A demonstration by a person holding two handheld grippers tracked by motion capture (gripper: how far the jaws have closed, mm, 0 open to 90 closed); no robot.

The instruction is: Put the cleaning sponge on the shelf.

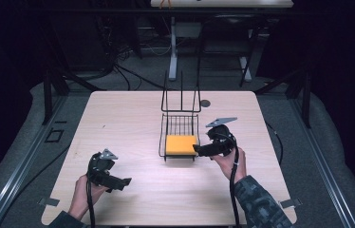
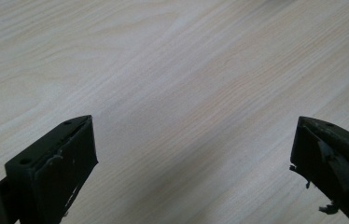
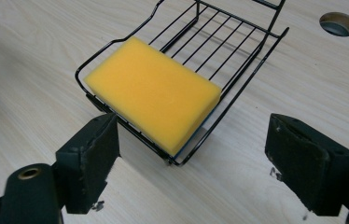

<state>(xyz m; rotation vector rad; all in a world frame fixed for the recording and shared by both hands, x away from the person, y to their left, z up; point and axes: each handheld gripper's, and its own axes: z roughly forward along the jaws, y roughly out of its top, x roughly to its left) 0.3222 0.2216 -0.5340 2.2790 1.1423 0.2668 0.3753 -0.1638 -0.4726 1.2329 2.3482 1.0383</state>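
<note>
A yellow sponge (image 1: 181,144) (image 3: 154,92) lies flat in the near end of a black wire rack (image 1: 179,118) (image 3: 238,51) at the middle of the table. My right gripper (image 1: 196,149) (image 3: 191,158) is open just right of the rack's near corner, its jaws wide apart with that corner and the sponge's end ahead of them, touching neither. My left gripper (image 1: 127,182) (image 2: 193,158) is open low over bare wood near the front left, nothing between its jaws.
The light wooden table (image 1: 118,118) has a round cable hole (image 1: 205,103) (image 3: 338,23) behind the rack. The rack's tall wire back stands up at its far end. Dark floor, cables and a desk frame lie beyond the far edge.
</note>
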